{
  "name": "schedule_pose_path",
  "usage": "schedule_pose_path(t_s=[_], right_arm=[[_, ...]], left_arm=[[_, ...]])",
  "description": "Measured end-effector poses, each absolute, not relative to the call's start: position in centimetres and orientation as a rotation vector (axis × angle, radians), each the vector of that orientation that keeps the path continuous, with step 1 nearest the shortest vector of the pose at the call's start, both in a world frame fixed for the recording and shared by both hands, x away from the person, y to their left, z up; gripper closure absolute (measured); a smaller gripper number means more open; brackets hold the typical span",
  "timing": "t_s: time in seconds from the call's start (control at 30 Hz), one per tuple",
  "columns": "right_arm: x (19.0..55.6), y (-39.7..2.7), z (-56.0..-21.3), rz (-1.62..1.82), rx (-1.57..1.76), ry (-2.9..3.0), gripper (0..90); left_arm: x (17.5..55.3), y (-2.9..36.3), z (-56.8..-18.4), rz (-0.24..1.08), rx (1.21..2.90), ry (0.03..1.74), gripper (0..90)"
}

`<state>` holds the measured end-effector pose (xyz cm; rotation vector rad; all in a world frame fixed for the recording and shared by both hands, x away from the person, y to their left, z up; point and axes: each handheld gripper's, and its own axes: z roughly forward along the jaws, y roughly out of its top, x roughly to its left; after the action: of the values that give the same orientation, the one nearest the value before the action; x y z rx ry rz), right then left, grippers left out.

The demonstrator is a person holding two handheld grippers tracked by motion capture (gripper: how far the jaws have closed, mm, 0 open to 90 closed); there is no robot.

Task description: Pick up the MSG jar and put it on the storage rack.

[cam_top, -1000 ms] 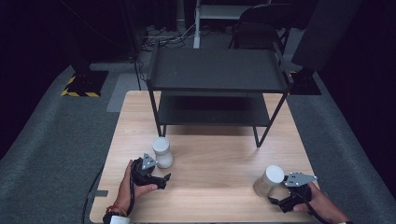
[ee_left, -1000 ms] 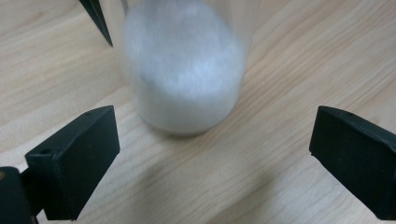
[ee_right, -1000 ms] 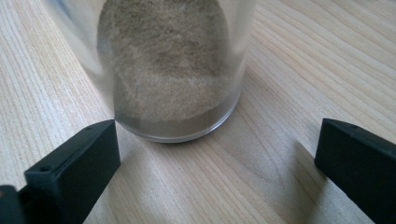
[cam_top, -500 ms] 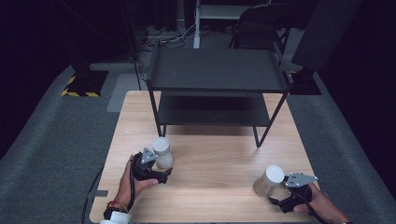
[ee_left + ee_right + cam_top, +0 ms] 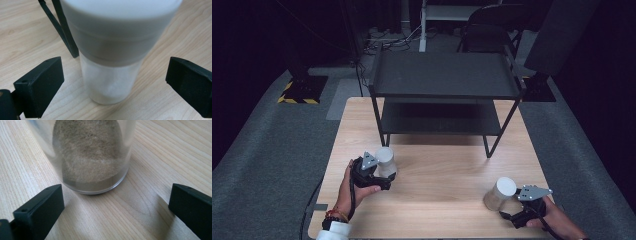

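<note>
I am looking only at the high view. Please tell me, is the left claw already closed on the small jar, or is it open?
Observer: Open. In the left gripper view the left claw has the jar with the white lid between its jaws, with a gap on each side.
Operator: What is inside this jar?
Observer: A white powder fills its clear lower part.
Operator: And the right side?
Observer: The right claw is open too, and the jar of brownish powder stands just beyond its tips, upright on the wooden table.
</note>
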<state>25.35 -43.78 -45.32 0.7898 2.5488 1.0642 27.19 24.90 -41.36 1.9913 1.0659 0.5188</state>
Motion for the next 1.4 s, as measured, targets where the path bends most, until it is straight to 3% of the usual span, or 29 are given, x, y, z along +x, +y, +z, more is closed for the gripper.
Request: schedule_pose_path(t_s=[0.57, 1.2, 1.4], right_arm=[[25.3, -43.8, -45.3, 1.064, 0.789, 2.549, 0.0], [25.3, -43.8, -45.3, 1.064, 0.789, 2.549, 0.0], [25.3, -43.8, -45.3, 1.065, 0.790, 2.549, 0.0]], left_arm=[[28.3, 24.9, -40.7, 0.506, 1.963, 1.056, 3.1], [29.8, 24.9, -41.4, 0.489, 1.950, 1.022, 32.4], [29.6, 24.4, -41.6, 0.521, 1.949, 1.008, 34.3]])
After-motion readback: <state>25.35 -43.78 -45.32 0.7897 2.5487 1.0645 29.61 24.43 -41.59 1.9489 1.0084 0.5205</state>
